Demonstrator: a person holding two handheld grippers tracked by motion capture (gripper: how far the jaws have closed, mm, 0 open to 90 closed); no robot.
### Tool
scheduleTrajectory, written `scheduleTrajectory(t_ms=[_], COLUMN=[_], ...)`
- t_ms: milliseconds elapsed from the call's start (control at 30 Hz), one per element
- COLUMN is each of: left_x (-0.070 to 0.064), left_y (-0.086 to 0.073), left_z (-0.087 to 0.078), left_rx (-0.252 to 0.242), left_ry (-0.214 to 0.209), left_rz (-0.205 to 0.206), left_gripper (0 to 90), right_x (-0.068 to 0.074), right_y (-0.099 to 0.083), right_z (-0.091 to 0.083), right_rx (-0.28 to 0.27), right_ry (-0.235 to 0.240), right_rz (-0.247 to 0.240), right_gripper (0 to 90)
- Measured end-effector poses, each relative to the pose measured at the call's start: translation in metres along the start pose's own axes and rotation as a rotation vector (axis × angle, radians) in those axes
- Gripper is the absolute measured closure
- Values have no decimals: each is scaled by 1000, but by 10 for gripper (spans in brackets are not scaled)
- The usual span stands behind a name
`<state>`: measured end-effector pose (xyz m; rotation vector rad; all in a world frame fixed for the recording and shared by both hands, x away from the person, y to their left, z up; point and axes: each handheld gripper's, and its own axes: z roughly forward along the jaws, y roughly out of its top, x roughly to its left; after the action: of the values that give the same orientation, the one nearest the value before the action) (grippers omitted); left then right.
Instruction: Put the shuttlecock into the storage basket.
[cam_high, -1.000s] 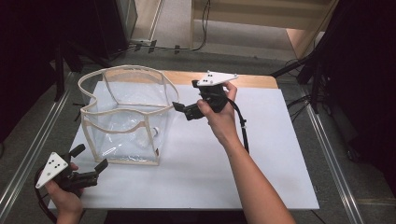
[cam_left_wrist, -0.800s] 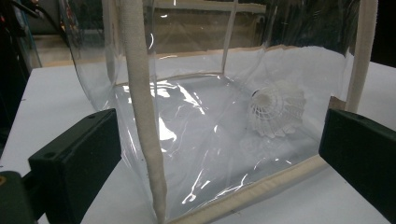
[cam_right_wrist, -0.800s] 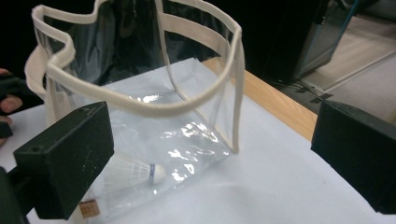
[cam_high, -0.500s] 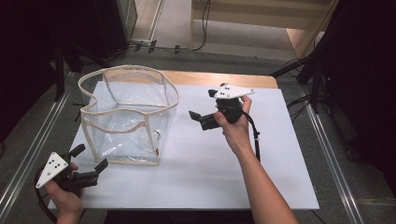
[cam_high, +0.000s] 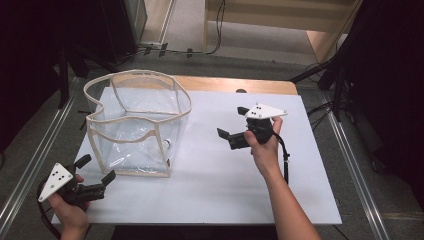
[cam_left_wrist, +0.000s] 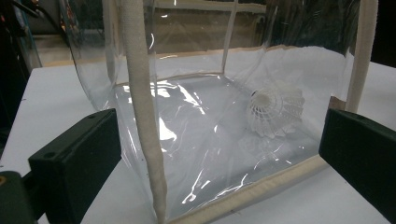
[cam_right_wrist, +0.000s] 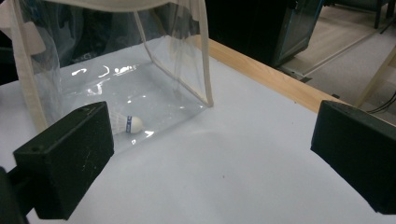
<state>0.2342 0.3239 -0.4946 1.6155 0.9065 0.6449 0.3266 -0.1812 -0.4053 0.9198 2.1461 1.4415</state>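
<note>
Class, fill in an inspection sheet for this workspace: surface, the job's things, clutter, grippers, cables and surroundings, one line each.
Surface: white table top, wooden strip along the far edge.
Job's things: clear bag with cream trim, upright and open; shuttlecock lying inside on its bottom.
Clutter: nothing seen.
Grippers: left gripper open, near the bag's corner; right gripper open, away from the bag, holding nothing.
Cables: black cable trailing from the right gripper.
Surroundings: grey floor, dark stands.

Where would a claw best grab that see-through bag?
Probably the cloth rim at the top, from above. The clear walls look floppy and slick, while the bag stands open-mouthed and upright, so one jaw can slip inside and one outside the trim.
</note>
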Motion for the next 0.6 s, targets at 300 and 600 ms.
scheduleTrajectory(t_ms=[300,600], left_x=[0,-1], left_y=[0,0], left_z=[0,0], left_rx=[2,3], left_ry=[1,0], left_rz=[2,3], left_gripper=[0,0], right_x=[-9,-19], right_y=[-23,-47], right_z=[-20,-43], right_rx=[-1,-17], right_ry=[-41,-88], right_rz=[30,59], right_gripper=[0,0])
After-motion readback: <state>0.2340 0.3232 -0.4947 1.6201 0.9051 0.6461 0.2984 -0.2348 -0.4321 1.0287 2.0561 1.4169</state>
